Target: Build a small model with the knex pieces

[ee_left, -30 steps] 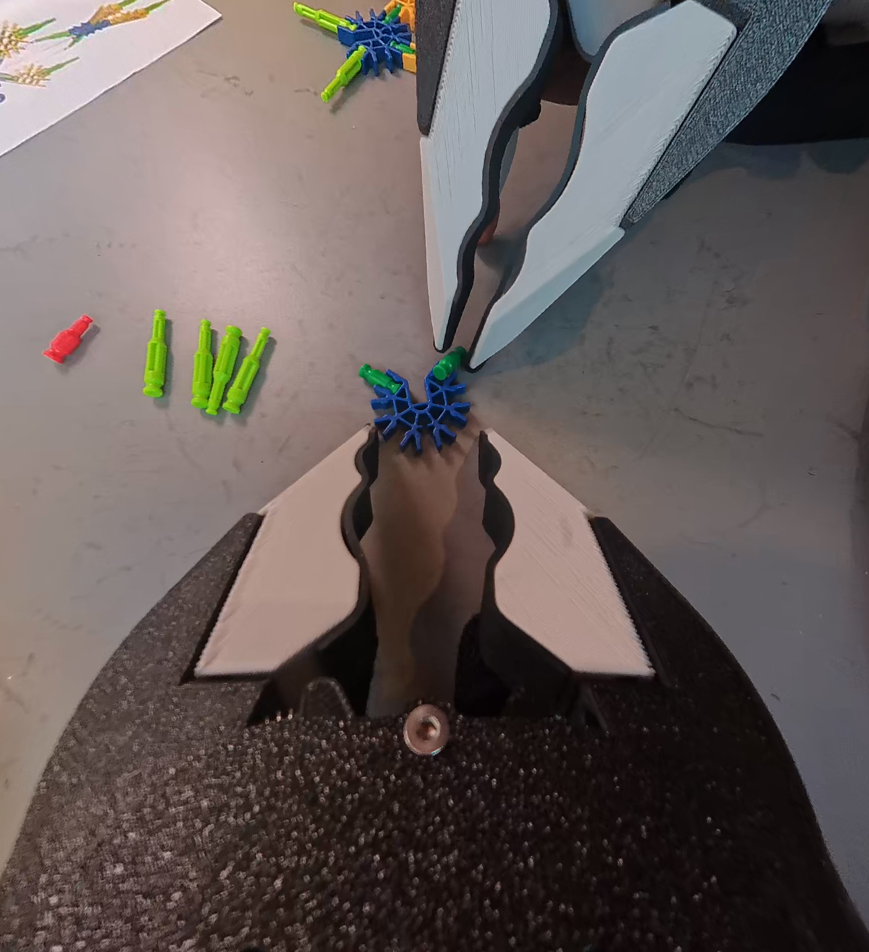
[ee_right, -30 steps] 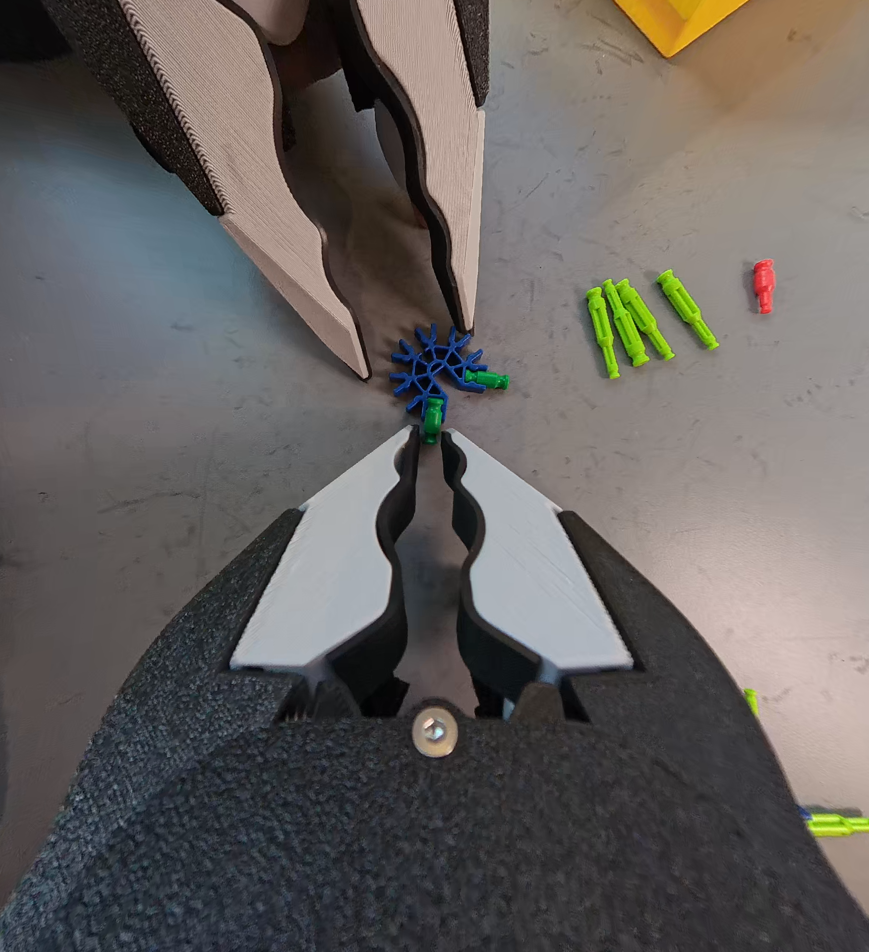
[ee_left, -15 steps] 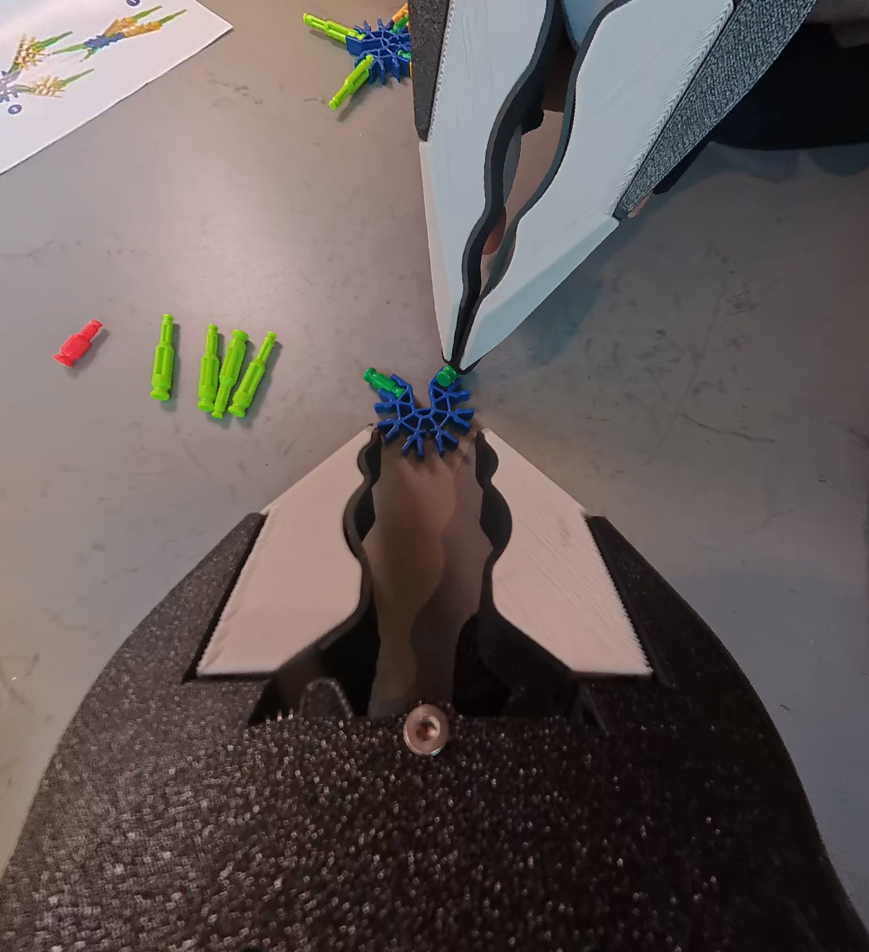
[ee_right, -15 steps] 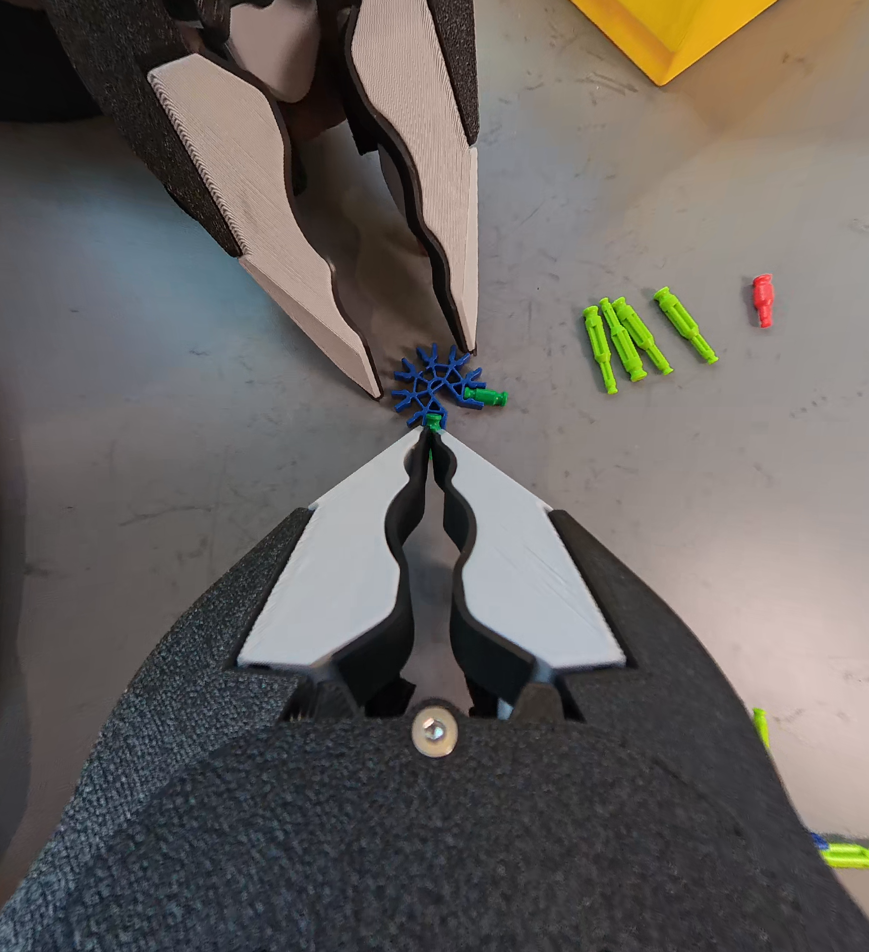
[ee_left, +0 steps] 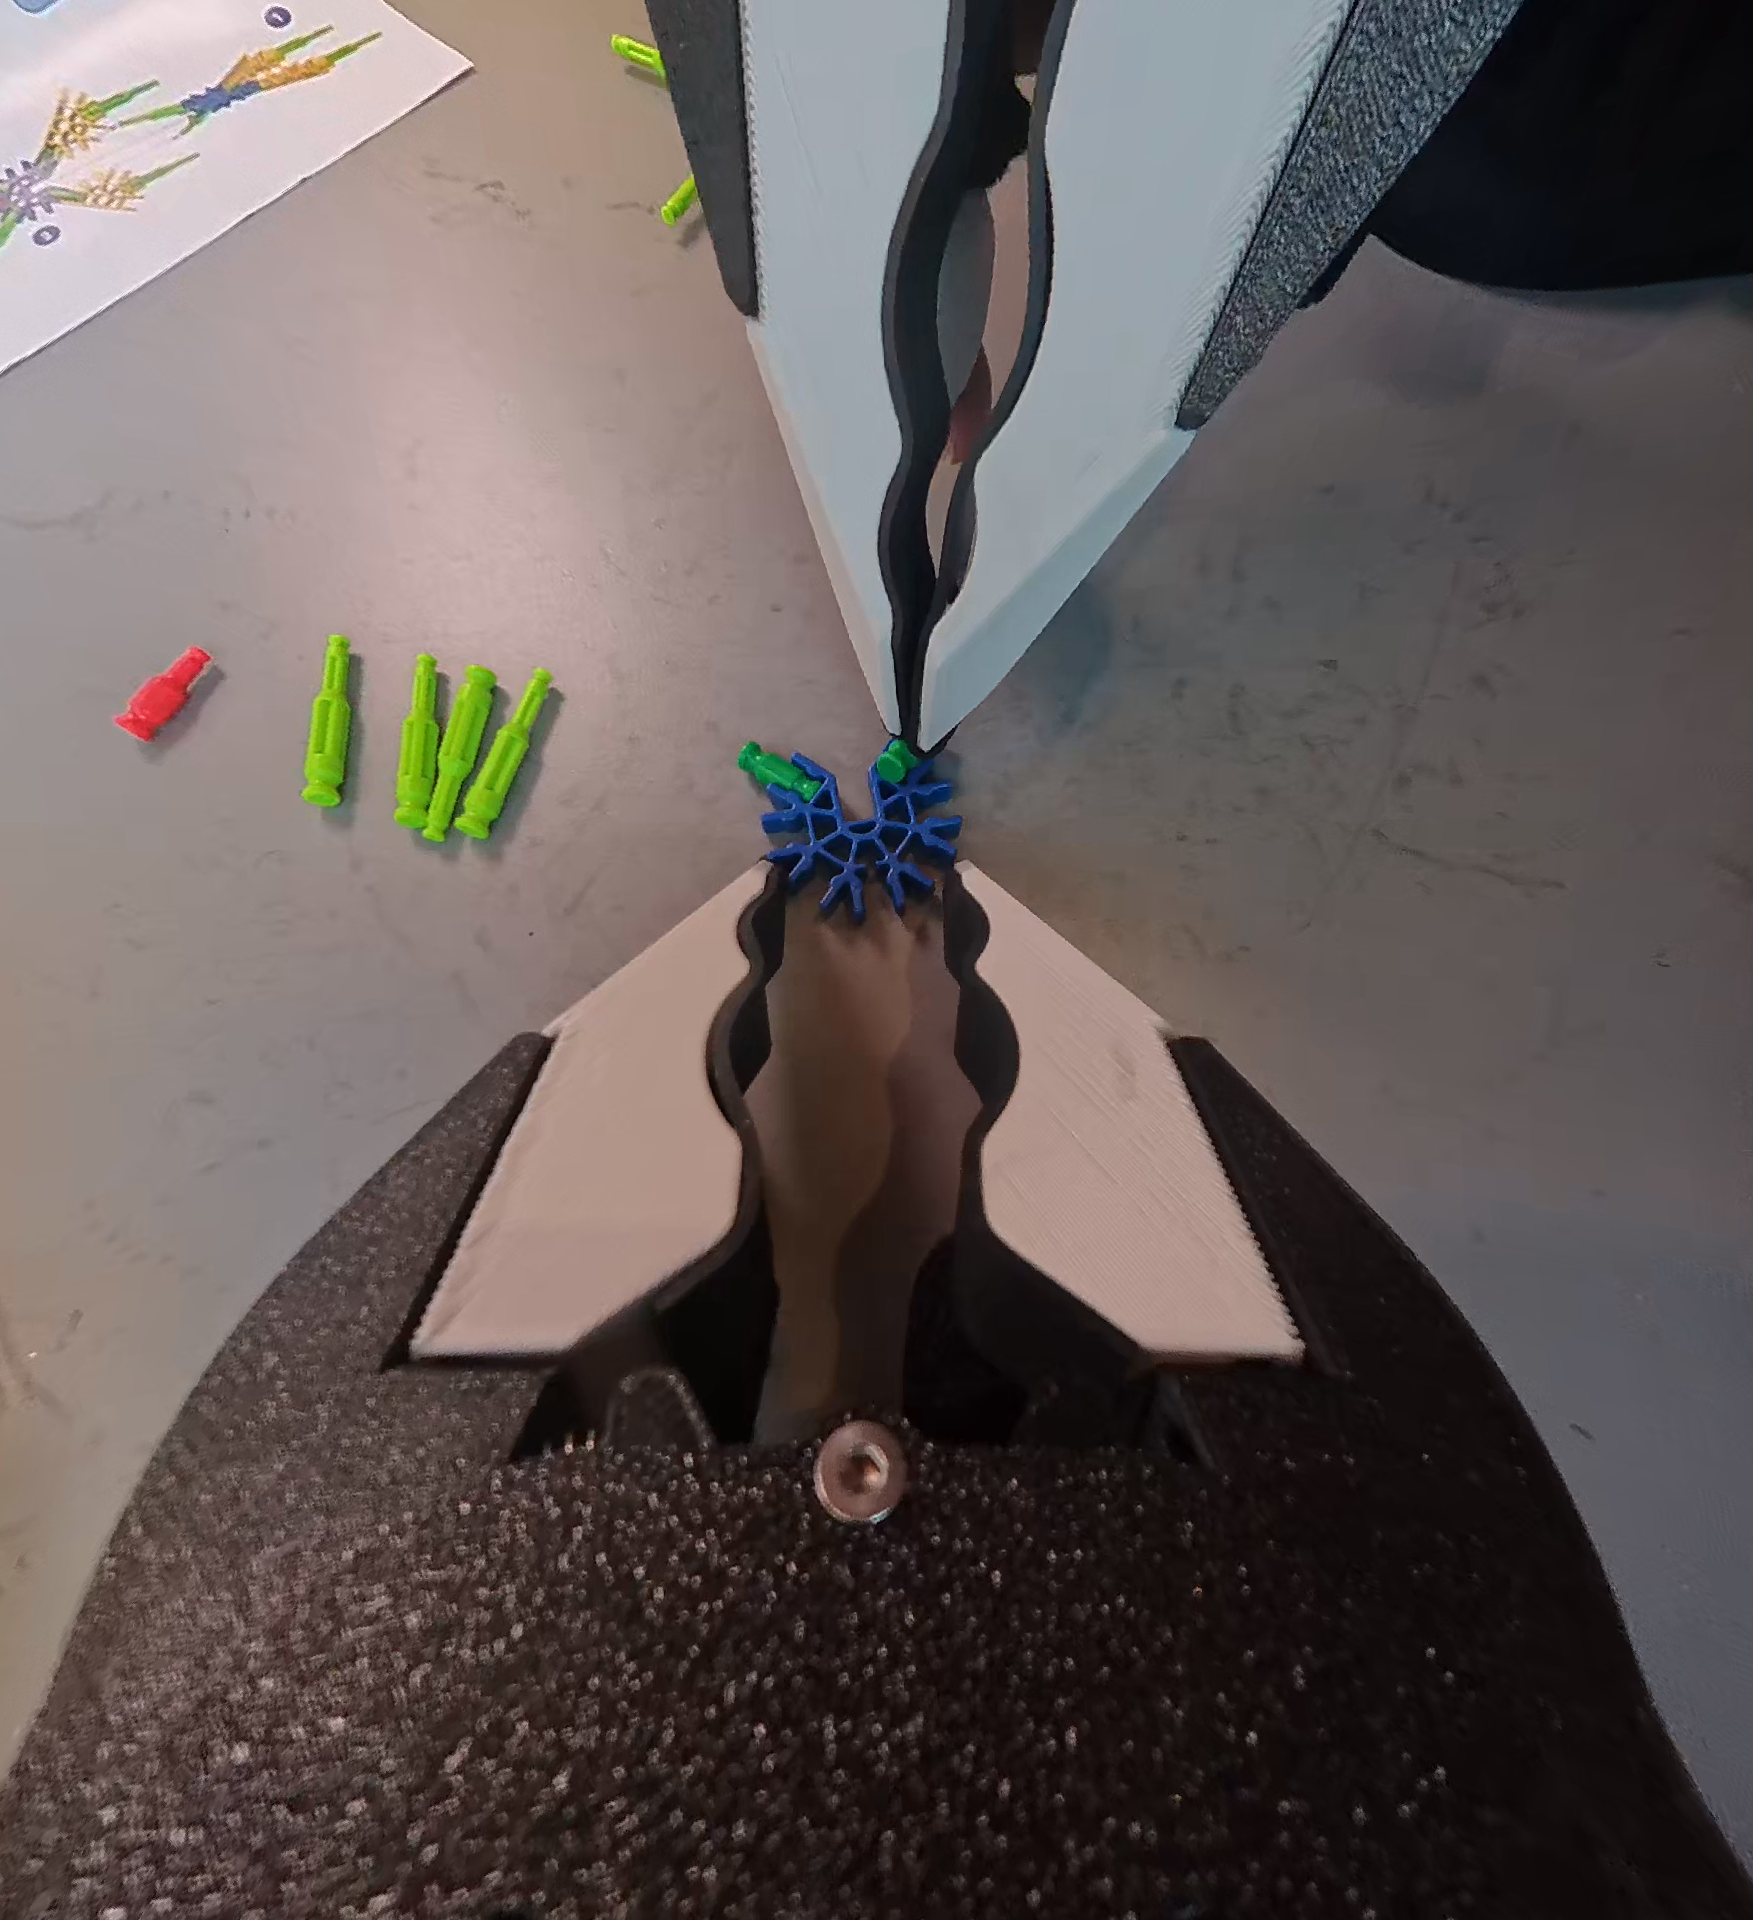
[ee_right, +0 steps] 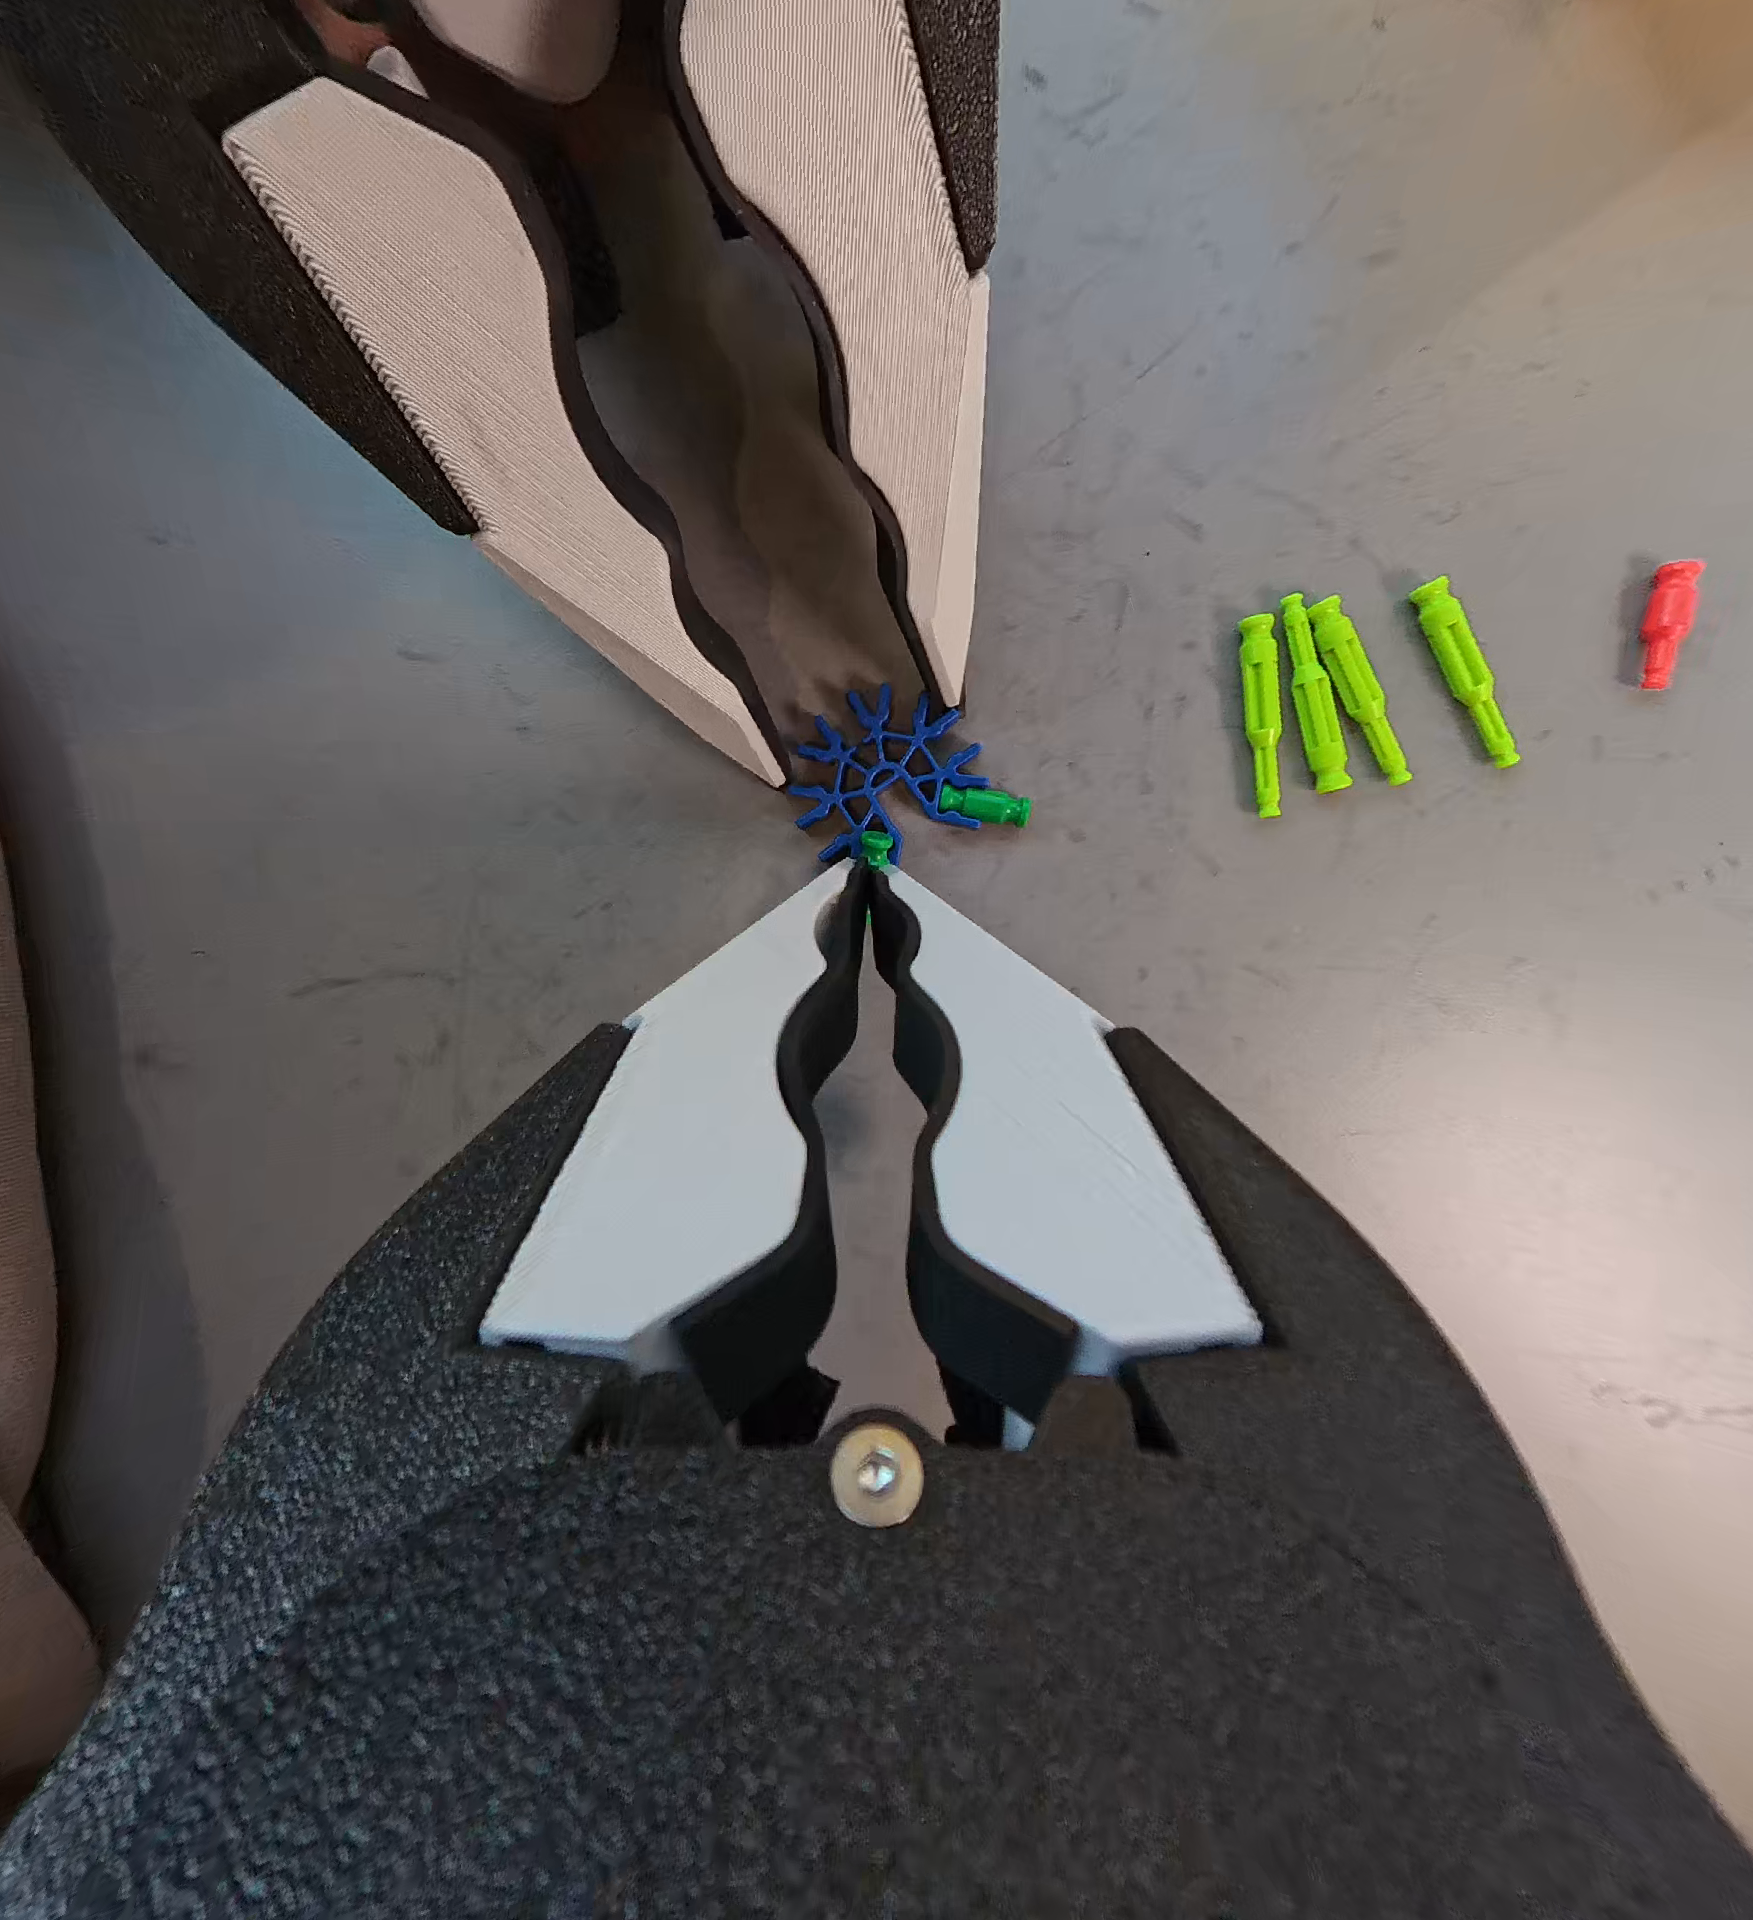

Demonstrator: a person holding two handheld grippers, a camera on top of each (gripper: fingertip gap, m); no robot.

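Blue snowflake connector point(ee_left: 859, 840) flat on grey table point(ee_left: 1371, 727), between both grippers. Right gripper point(ee_right: 870, 871) pinching dark green rod point(ee_right: 874, 847) plugged into connector. Left gripper point(ee_left: 859, 883) fingers spread, tips flanking connector. Second dark green rod point(ee_left: 774, 770) attached. Four lime rods point(ee_left: 436, 748), red piece point(ee_left: 161, 709) well apart.

connector point(ee_left: 856, 831) between grippers — rods point(ee_left: 430, 748) left

sheet point(ee_left: 124, 156) | printed diagrams, small numbered markers | text unreadable
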